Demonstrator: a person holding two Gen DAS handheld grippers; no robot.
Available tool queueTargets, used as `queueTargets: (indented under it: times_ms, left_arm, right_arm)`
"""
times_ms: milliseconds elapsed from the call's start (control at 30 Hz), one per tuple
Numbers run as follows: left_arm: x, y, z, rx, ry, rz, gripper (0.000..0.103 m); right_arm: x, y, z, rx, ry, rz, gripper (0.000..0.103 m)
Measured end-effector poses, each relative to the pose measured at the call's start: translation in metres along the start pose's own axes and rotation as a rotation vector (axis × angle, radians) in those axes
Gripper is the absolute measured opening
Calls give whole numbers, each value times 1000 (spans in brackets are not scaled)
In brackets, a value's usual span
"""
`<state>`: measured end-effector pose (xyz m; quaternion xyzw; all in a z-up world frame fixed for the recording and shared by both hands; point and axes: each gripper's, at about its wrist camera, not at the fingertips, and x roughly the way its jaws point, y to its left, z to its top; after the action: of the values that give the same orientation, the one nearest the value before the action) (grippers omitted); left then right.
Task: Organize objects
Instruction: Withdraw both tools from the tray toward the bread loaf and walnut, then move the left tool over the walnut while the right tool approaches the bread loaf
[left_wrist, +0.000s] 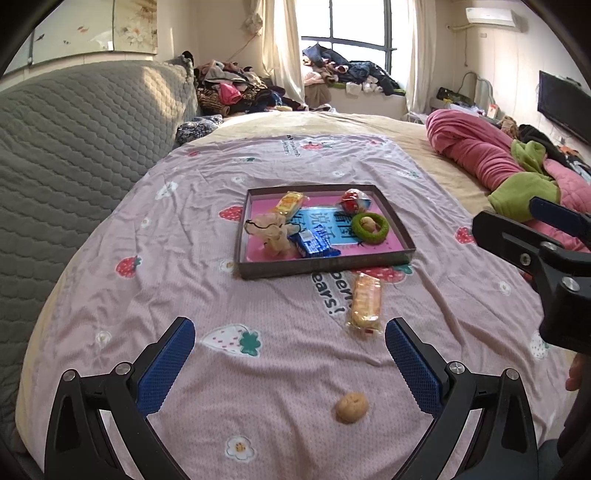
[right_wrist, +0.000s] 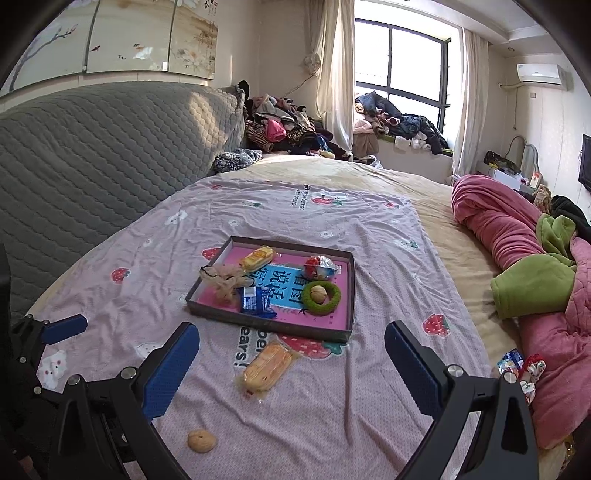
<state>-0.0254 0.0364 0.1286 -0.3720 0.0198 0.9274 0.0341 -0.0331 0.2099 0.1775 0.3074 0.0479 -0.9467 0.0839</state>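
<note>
A shallow dark tray with a pink floor lies on the bed. In it are a yellow snack pack, a plush toy, a blue wrapper, a red-white ball and a green ring with a walnut inside. Outside the tray, a second yellow snack pack and a loose walnut rest on the sheet. My left gripper is open, hovering just above the walnut. My right gripper is open above the snack pack.
A pink strawberry-print sheet covers the bed. A grey quilted headboard rises at left. A pink and green blanket is heaped at right, with small packets beside it. Clothes are piled by the window.
</note>
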Motion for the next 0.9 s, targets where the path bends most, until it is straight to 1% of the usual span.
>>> queueTargets:
  times_ms: [233, 500, 667, 900]
  left_arm:
    - [-1, -6, -21, 15, 27, 0, 103]
    - [16, -8, -45, 22, 77, -1, 103]
    - [26, -13, -61, 38, 95, -1, 103]
    - [41, -20, -86, 55, 127, -25, 103]
  right_arm:
    - [0, 5, -15, -1, 25, 4, 101]
    - [10, 6, -29, 2, 64, 4, 101]
    - [22, 9, -38, 0, 89, 8, 101]
    - [44, 14, -56, -14, 136, 3, 101]
